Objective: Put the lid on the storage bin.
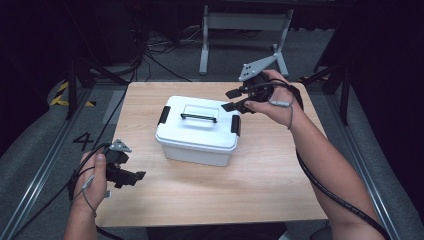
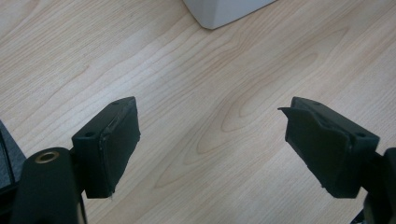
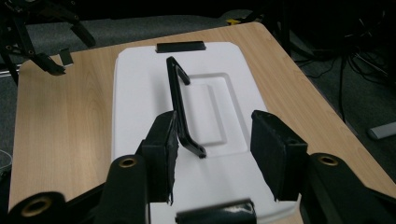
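A white lidded box (image 1: 197, 131) stands in the middle of the wooden table (image 1: 260, 185). It has a black carry handle (image 1: 198, 117) on top and a black latch at each end (image 1: 163, 115) (image 1: 235, 124). My right gripper (image 1: 231, 100) hovers open just above the box's right end. In the right gripper view its jaws (image 3: 214, 122) frame the near end of the handle (image 3: 179, 100) without touching it. My left gripper (image 1: 131, 179) is open over the table's front left, apart from the box. Bare wood lies between its jaws (image 2: 210, 112).
The box's corner (image 2: 224, 9) shows at the top of the left gripper view. A metal frame (image 1: 240, 30) and cables (image 1: 150, 50) lie on the floor beyond the table. Dark stands (image 1: 75, 80) flank the table's left and right sides.
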Tool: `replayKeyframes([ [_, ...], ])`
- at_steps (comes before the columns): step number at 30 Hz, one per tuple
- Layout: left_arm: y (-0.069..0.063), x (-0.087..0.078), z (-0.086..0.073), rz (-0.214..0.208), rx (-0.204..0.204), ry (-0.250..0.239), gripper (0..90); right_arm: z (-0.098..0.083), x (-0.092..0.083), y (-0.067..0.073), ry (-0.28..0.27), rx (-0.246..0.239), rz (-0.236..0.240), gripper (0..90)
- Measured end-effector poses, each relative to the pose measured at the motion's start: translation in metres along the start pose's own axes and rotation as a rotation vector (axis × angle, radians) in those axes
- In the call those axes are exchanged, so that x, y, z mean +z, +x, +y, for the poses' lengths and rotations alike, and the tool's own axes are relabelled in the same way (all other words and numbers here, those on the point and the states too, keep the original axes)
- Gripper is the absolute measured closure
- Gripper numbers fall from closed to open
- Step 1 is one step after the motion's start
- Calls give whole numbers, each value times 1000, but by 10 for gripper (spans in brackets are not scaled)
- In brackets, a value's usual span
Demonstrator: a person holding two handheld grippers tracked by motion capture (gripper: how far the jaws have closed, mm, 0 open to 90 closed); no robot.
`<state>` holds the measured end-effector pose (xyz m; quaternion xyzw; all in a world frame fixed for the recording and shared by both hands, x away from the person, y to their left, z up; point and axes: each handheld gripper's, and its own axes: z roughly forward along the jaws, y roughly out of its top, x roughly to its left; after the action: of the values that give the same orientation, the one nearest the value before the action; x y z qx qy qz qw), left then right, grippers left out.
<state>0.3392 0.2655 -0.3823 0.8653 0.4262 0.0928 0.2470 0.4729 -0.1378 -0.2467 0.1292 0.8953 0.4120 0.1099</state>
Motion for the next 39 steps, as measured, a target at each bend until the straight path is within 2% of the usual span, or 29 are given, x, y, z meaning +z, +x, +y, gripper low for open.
replayKeyframes([
  [3,0,1,1,-1,5,3,184,-10,-11,-3,-7,23,-12,520],
  [4,1,1,2,3,20,1,183,-13,-15,-4,-7,28,-17,518],
  [10,1,1,3,-6,6,2,182,-31,-33,-10,1,58,-45,506],
  [22,0,4,4,4,0,3,179,-70,-67,-25,9,129,-108,490],
  [27,-1,4,4,15,-11,2,176,-84,-73,-27,20,165,-148,472],
  [30,-1,5,5,13,-8,4,174,-94,-76,-30,44,196,-198,471],
  [32,-1,6,5,15,-10,4,175,-101,-77,-32,44,207,-198,470],
  [35,0,6,4,20,-14,6,175,-109,-78,-34,65,195,-206,469],
  [39,0,8,4,21,-2,18,184,-123,-75,-35,72,197,-200,467],
])
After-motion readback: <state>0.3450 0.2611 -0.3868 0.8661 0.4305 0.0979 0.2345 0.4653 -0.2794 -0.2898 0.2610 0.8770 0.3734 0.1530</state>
